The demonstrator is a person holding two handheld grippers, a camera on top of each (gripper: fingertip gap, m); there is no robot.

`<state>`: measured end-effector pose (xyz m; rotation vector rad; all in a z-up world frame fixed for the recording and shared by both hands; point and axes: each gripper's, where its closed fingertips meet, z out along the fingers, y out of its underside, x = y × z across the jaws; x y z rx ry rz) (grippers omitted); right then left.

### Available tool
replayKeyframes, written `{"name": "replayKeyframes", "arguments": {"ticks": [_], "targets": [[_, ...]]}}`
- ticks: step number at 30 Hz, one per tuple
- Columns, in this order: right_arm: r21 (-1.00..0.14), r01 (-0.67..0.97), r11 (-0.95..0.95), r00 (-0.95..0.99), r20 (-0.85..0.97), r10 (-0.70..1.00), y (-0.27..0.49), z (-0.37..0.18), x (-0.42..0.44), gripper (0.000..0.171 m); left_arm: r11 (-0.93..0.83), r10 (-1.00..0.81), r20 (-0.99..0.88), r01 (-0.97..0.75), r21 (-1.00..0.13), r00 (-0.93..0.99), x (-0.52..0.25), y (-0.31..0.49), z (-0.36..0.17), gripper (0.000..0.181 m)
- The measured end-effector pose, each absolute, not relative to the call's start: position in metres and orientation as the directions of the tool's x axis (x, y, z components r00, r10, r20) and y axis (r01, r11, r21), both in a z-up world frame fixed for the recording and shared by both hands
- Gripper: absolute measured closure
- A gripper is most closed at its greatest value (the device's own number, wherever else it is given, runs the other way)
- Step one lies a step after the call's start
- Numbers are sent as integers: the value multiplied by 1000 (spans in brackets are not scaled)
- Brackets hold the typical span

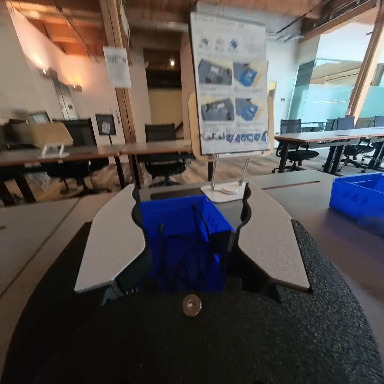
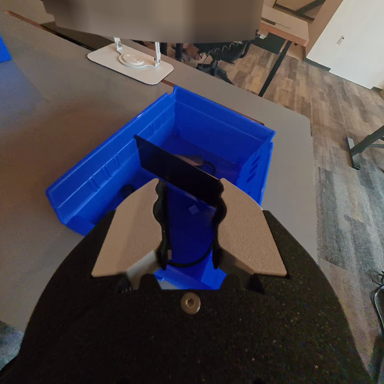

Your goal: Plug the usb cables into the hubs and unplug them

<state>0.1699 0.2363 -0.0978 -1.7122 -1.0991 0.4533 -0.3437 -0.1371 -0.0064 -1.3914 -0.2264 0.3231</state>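
My left gripper point(image 1: 191, 187) is open wide above a blue bin point(image 1: 166, 216). Black usb cables point(image 1: 199, 218) lie tangled in that bin, and one plug end point(image 1: 161, 227) sticks up. My right gripper point(image 2: 190, 182) is open over another blue bin point(image 2: 99, 168), which is split by a black divider point(image 2: 176, 168). A black cable point(image 2: 165, 220) runs close along the inner side of its left finger and curves across below; I cannot tell if they touch. A grey hub point(image 2: 190, 159) with a looped cable lies behind the divider.
A document stand with a white base point(image 1: 220, 193) holds a printed sheet point(image 1: 230, 87) at the far table edge; its base also shows in the right wrist view point(image 2: 133, 62). A second blue bin point(image 1: 357, 199) sits to the right. The grey table point(image 2: 52, 108) ends at right; beyond are chairs and desks. About 65 cm separates my left fingertips from my right. My right tips are roughly 20 cm from the grey hub point(image 2: 190, 159).
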Motion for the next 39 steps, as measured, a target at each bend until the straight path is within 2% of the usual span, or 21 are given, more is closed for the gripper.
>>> {"name": "replayKeyframes", "arguments": {"ticks": [3,8,12,16,20,22,24,27,30,34,37,39], "targets": [[-902,426,-71,507,173,845,236,-94,171,121,183,385,-120,-204,-962,915,-332,-143,22,97],[-899,433,-63,462,162,872,233,-100,166,115,220,289,-284,-352,-910,914,-277,-129,53,114],[-892,448,-67,437,153,887,233,-107,162,113,281,350,-391,-494,-823,851,-250,-126,70,135],[-906,421,-34,351,129,927,228,-101,147,113,241,384,-390,-499,-832,837,-255,-124,68,139],[-880,470,69,247,206,947,248,-74,123,114,228,417,-359,-478,-848,835,-270,-126,65,141],[-814,556,170,103,270,957,264,-68,104,117,238,416,-341,-463,-854,843,-275,-125,62,141],[-707,618,344,-171,307,936,269,-75,84,118,243,402,-327,-444,-863,855,-279,-121,57,141],[-519,694,500,-461,213,861,285,-110,67,120,274,374,-280,-394,-877,884,-284,-117,52,142],[-389,773,502,-530,40,847,303,-152,55,123,354,311,-189,-298,-887,931,-284,-116,54,142],[-206,758,619,-632,4,775,320,-198,53,114,434,154,-111,-168,-885,982,-272,-118,57,140],[-104,697,709,-709,46,703,326,-222,51,113,449,28,-60,-66,-891,998,-262,-117,57,113],[-44,655,754,-751,69,657,330,-236,53,114,466,5,-49,-45,-884,999,-260,-116,57,101]]}}
